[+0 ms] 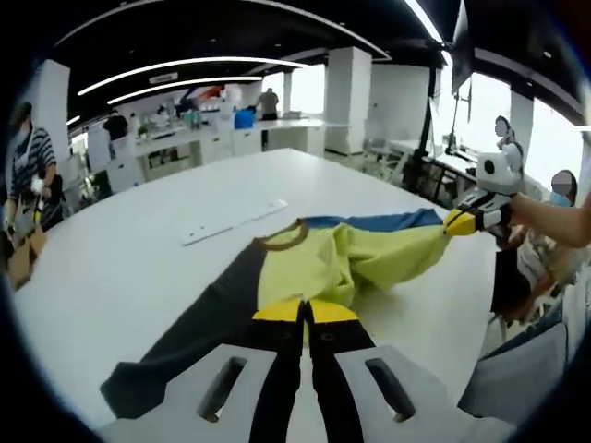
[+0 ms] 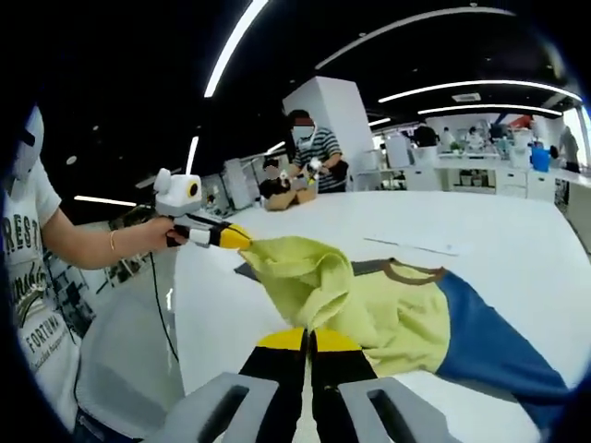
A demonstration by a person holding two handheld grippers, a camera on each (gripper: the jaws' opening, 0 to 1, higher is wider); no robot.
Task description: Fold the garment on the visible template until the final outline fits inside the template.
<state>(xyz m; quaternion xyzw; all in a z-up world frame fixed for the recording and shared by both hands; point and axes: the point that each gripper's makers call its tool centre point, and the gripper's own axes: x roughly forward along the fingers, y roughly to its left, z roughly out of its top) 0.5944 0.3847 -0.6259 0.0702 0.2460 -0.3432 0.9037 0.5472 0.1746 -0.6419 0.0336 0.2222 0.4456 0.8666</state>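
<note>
While both yellow-tipped black grippers pinch the soft yellow, blue and dark grey colour-blocked garment with a brown neckband (image 1: 305, 263), the fold is in mid-carry. In the left gripper view, the left gripper (image 1: 305, 312) has its jaws pressed together on a yellow edge of the cloth, and the right gripper (image 1: 462, 221) enters from the right, drawing a yellow part taut above the white tabletop (image 1: 138, 249). In the right gripper view, the right gripper (image 2: 308, 340) likewise has its jaws closed on yellow cloth, with the left gripper (image 2: 231, 237) holding the far raised corner. The garment lies partly on the table, its grey and blue panels resting flat and its yellow middle lifted and bunched. A pale flat strip (image 1: 235, 222) lies just beyond the neckband; whether it belongs to the template cannot be told. The next move probably calls for carrying the lifted portion across and laying it smooth.
</note>
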